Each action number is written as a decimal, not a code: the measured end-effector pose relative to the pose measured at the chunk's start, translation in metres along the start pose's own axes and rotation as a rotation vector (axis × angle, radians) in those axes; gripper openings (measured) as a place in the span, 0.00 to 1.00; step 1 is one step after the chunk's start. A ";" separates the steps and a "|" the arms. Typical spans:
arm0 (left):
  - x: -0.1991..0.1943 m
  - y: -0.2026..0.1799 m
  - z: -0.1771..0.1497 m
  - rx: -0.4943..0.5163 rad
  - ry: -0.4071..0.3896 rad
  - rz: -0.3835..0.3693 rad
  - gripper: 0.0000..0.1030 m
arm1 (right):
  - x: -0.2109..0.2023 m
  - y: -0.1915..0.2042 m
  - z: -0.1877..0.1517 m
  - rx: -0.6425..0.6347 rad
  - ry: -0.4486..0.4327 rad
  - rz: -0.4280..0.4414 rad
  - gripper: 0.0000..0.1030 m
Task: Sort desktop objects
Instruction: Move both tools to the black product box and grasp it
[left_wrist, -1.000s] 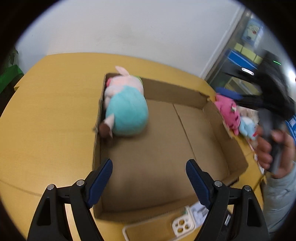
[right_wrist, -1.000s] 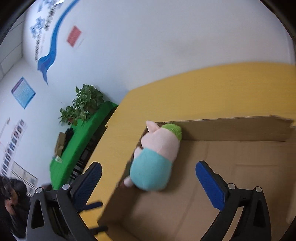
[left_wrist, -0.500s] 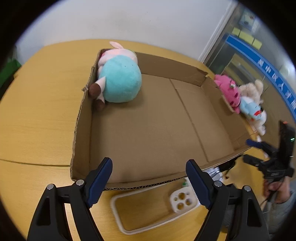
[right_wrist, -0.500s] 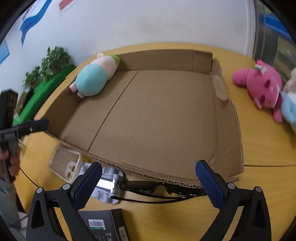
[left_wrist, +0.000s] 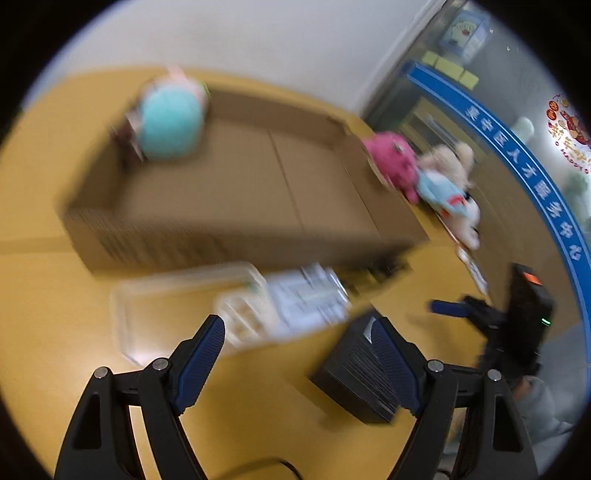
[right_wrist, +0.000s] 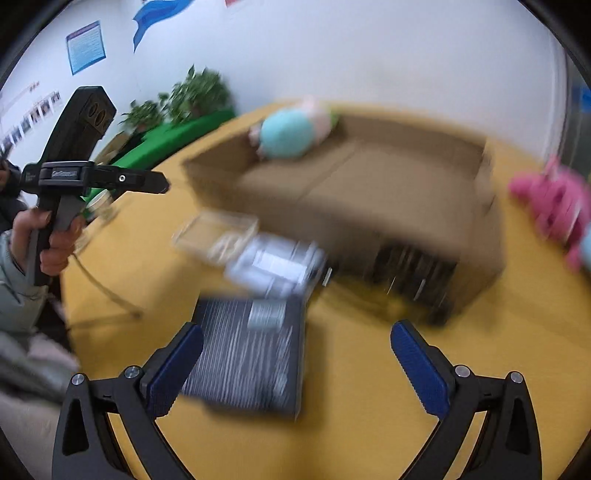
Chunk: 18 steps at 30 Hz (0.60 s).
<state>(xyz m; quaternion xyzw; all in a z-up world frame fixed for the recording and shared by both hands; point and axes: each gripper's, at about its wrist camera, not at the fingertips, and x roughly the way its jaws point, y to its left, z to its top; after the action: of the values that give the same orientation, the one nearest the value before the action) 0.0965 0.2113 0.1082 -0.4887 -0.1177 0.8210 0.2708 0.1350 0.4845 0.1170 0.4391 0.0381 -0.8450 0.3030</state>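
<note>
Approaching for a pick, we judge: left tongs (left_wrist: 297, 356) gape wide and empty above the clear case (left_wrist: 177, 306) on the surface (left_wrist: 44, 295); right tongs (right_wrist: 297, 365) likewise, over the black box (right_wrist: 247, 358). Next, each must settle on one item for the cardboard box (right_wrist: 369, 192).

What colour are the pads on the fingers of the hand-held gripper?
Dark blue pads, ribbed, on black fingers; clearest in the right wrist view.

Both wrist cameras look steeply down, sharing the cardboard box (left_wrist: 236, 206) (right_wrist: 369, 192).
</note>
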 end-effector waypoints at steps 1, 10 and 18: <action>0.011 -0.004 -0.008 0.008 0.037 -0.032 0.80 | 0.007 -0.007 -0.008 0.035 0.029 0.039 1.00; 0.060 -0.022 -0.044 0.010 0.217 -0.091 0.78 | 0.048 0.046 -0.033 -0.032 0.129 0.209 0.99; 0.064 -0.003 -0.056 -0.038 0.263 -0.113 0.71 | 0.051 0.054 -0.031 -0.076 0.086 0.096 0.99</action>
<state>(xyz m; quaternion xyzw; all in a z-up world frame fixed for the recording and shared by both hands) 0.1212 0.2455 0.0342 -0.5897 -0.1240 0.7309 0.3205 0.1652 0.4265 0.0697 0.4643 0.0617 -0.8078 0.3578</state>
